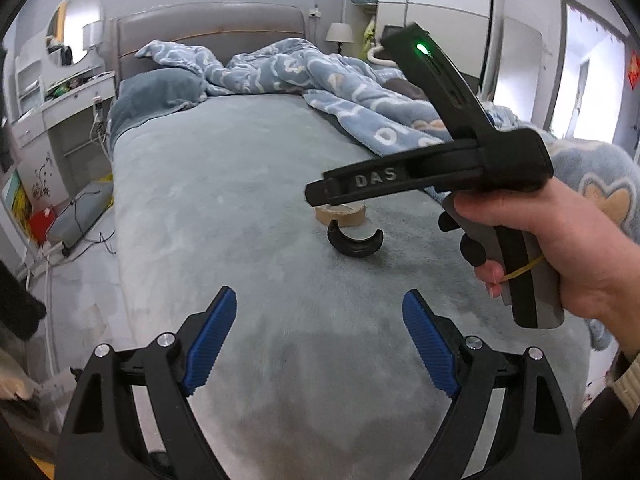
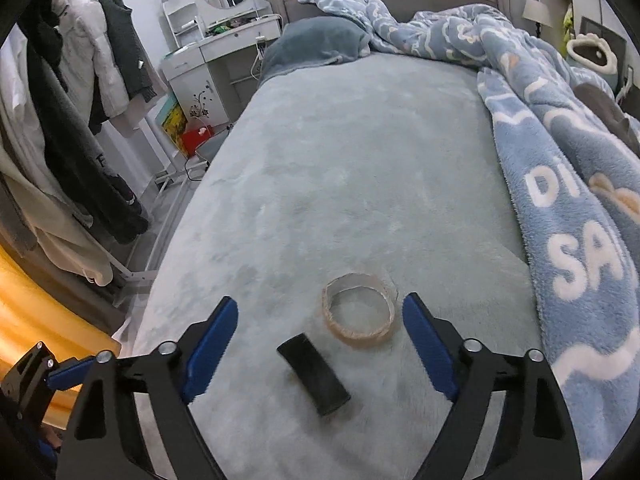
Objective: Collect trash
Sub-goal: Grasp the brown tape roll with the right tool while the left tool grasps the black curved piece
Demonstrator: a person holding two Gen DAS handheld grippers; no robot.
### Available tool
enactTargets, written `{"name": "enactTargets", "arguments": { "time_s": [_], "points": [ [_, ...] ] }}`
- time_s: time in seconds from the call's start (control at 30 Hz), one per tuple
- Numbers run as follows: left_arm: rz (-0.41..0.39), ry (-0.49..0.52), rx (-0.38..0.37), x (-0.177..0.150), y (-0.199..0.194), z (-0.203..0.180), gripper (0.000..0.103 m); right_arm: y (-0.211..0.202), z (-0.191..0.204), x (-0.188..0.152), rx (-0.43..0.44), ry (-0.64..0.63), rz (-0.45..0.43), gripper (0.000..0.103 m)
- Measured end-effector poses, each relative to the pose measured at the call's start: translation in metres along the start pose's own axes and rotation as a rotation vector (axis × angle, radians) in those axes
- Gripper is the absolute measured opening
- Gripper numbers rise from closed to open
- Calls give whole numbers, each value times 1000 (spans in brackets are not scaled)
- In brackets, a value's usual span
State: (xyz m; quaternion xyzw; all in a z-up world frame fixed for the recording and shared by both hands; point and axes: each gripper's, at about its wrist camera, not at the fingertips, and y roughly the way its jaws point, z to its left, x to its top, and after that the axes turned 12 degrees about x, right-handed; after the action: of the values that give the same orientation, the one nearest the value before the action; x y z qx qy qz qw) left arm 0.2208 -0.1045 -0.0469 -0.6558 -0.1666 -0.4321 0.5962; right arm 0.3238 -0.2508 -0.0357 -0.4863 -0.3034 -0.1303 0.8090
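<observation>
Both jaws are held wide open, nothing gripped. Tape ring point(image 2: 359, 307) and black curved piece point(image 2: 314, 374) are seen on bed point(image 2: 340, 160), just ahead of right gripper point(image 2: 320, 344). Ring's wall should be straddled, then pinched. Left gripper point(image 1: 318, 340) is kept back.

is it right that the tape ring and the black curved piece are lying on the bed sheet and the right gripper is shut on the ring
Not quite. The right gripper is open and holds nothing: the right wrist view shows its blue fingers spread wide. The tape ring and the black curved piece do lie on the bed sheet.
</observation>
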Motion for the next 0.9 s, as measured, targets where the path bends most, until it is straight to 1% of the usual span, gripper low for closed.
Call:
{"name": "enactTargets", "arguments": {
  "time_s": [0.17, 0.3, 0.4, 0.47, 0.5, 0.67, 0.73, 0.9],
  "points": [
    [23, 4, -33, 7, 26, -1, 87, 13, -12, 5, 2, 30, 18, 80],
    [50, -9, -81, 13, 45, -2, 87, 24, -21, 6, 18, 64, 35, 77],
    [51, 3, -96, 18, 53, -6, 87, 35, -26, 7, 13, 79, 71, 73],
    [56, 8, -96, 20, 59, -9, 87, 39, -30, 5, 4, 88, 86, 67],
    [60, 6, -98, 20, 62, -10, 87, 40, -30, 5, 3, 91, 86, 66],
    [77, -3, -111, 24, 76, -12, 84, 33, -38, 5, 21, 110, 67, 50],
    [80, -7, -120, 26, 80, -14, 83, 32, -39, 5, 28, 111, 63, 47],
    [83, 6, -144, 28, 84, -25, 82, 21, -42, 5, 53, 109, 31, 47]
  ]
}}
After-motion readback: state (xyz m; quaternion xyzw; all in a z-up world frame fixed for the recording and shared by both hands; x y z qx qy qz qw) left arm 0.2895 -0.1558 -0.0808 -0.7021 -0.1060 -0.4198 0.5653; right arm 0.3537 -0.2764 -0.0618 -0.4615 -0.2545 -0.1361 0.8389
